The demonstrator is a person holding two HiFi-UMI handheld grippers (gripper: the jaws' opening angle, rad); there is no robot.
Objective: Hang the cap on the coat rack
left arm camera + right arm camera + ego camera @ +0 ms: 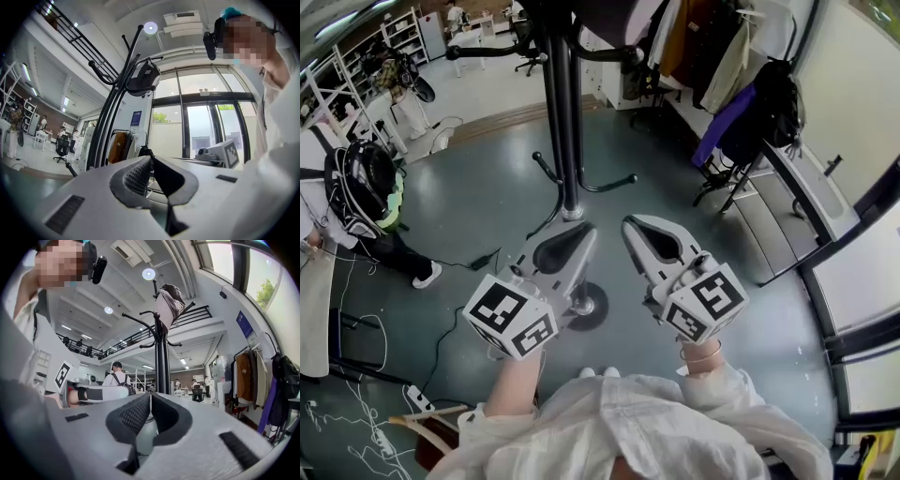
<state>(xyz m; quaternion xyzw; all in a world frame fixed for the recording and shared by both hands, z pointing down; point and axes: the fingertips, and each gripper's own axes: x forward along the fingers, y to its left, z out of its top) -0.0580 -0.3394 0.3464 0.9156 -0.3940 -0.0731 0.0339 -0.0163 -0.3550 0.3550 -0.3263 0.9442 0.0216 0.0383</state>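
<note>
- The dark fabric baseball cap (169,305) hangs over an upper hook of the black metal coat rack (162,357), high above both grippers
- The left gripper (151,161) and the right gripper (150,399) are held low, each with its jaws together on nothing
- The cap looks light, soft and floppy (the brim probably stiffer), so a pinch on the brim edge would likely hold best
</note>
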